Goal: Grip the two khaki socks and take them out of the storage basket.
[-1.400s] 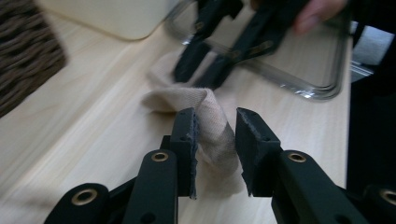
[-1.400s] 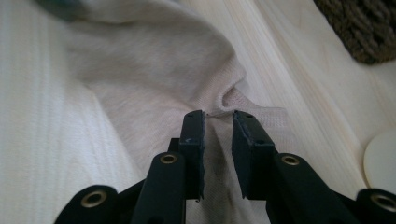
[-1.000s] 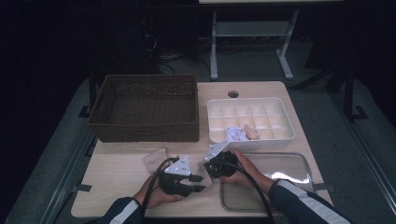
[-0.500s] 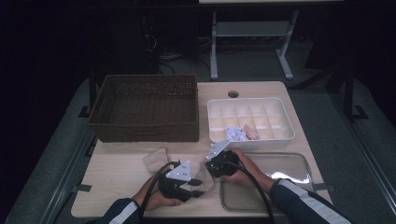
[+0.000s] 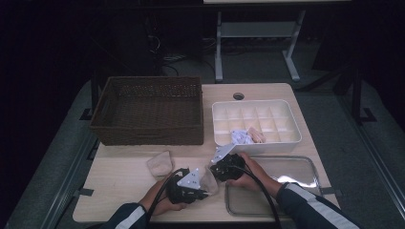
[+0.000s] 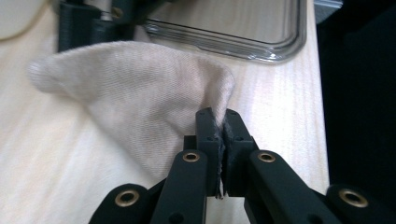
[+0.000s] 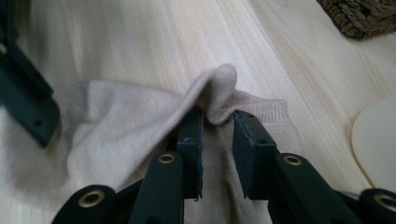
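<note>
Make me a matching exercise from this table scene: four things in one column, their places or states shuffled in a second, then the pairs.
1. sock
2. basket
3. divided box
4. metal tray

a. brown wicker, far left of the table
b. white, holds small items in its near compartments
c. shiny, under the right forearm
d. cream, pinched by the left claw

Pairs: 1-d, 2-a, 3-b, 4-c

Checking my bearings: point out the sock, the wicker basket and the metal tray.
sock (image 6: 140,98): left gripper view, middle of the cloth.
wicker basket (image 5: 148,136): high view, front wall.
metal tray (image 5: 313,174): high view, right rim.
</note>
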{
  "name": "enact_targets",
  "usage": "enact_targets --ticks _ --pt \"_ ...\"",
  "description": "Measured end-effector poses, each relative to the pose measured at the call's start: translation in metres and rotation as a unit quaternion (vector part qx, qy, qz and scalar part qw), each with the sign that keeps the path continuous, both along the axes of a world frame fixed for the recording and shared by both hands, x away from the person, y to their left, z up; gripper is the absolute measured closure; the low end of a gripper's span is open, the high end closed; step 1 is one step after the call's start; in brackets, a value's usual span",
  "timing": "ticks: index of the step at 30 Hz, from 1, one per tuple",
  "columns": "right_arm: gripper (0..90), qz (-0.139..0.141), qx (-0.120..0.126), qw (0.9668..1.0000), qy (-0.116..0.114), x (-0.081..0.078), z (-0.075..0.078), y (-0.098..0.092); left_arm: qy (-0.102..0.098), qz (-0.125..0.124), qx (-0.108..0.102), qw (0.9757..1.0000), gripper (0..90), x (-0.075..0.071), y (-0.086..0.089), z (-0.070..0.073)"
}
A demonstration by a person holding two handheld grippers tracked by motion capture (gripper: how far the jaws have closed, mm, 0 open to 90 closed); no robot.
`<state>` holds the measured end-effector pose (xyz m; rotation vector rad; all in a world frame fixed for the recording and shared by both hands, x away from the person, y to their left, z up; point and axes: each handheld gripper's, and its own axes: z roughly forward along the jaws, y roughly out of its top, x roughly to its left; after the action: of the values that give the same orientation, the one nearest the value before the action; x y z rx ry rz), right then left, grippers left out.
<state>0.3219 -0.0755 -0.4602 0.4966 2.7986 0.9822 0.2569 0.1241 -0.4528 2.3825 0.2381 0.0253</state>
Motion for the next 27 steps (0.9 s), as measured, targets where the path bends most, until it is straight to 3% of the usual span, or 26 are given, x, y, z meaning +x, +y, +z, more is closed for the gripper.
enact_targets --ticks 4,7,12,15,21,25,27 --pt "72.3 -0.006 -0.002 1.0000 0.007 -0.001 0.001 0.000 -0.011 0.022 -0.026 0.9994 88.1 0.003 0.014 0.010" --pt "72.3 -0.005 -0.002 0.9999 0.009 -0.001 0.001 -0.001 -0.023 0.055 -0.045 0.9972 88.1 0.006 0.030 0.019" --pt "72.3 -0.001 -0.003 1.0000 0.007 -0.001 0.001 -0.001 -0.033 0.126 -0.068 0.9892 88.1 0.013 0.060 0.026" --pt "72.3 0.002 -0.005 1.0000 0.003 0.000 0.001 -0.001 -0.022 0.152 -0.071 0.9856 88.4 0.014 0.073 0.024" --pt "71.5 0.004 -0.004 1.0000 0.005 -0.002 0.001 -0.001 0.007 0.170 -0.063 0.9835 88.0 0.004 0.087 0.014" --pt "71.3 -0.001 -0.011 0.9999 0.003 -0.004 0.002 0.000 0.009 0.205 -0.079 0.9756 82.8 0.001 0.103 0.014" --pt "71.7 -0.001 -0.018 0.9998 0.001 -0.006 0.003 0.000 0.005 0.214 -0.086 0.9732 78.8 0.002 0.105 0.016"
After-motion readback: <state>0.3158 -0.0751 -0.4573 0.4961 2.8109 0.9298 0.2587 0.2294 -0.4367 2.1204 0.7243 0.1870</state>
